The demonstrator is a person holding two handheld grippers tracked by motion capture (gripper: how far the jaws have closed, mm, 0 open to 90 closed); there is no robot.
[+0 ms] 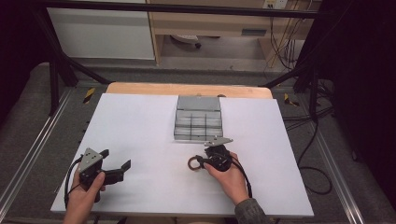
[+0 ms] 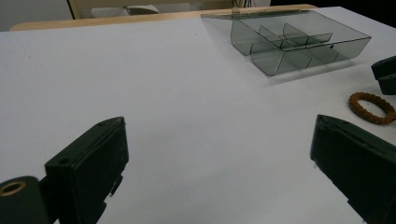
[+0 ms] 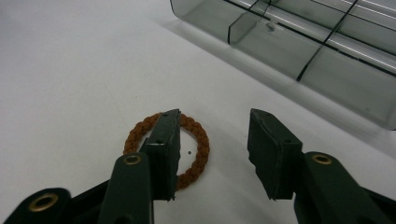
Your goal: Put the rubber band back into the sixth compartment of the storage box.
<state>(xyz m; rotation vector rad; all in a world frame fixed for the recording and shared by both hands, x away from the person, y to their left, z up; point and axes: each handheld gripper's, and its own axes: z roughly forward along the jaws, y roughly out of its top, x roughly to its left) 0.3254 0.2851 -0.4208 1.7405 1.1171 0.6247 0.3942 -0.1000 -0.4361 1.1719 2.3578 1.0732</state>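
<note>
A brown beaded bracelet (image 1: 191, 164) lies flat on the white table sheet (image 1: 140, 135), just in front of a clear grey compartment box (image 1: 198, 119). My right gripper (image 1: 201, 161) is lowered over the bracelet. In the right gripper view one jaw stands inside the bracelet (image 3: 201, 144) and the other outside it, so its near-right arc sits in the gap of the right gripper (image 3: 215, 116). The pads do not press on it. My left gripper (image 1: 115, 158) rests at the front left, wide open and holding nothing. From there, past the left gripper (image 2: 219, 123), the bracelet (image 2: 372, 108) appears at far right.
The compartment box (image 3: 327, 70) is open, its lid laid back toward the table's wooden far edge (image 1: 187, 88). The box (image 2: 299, 65) has several dividers. Cables trail from both grippers toward the person. White sheet stretches between the two hands.
</note>
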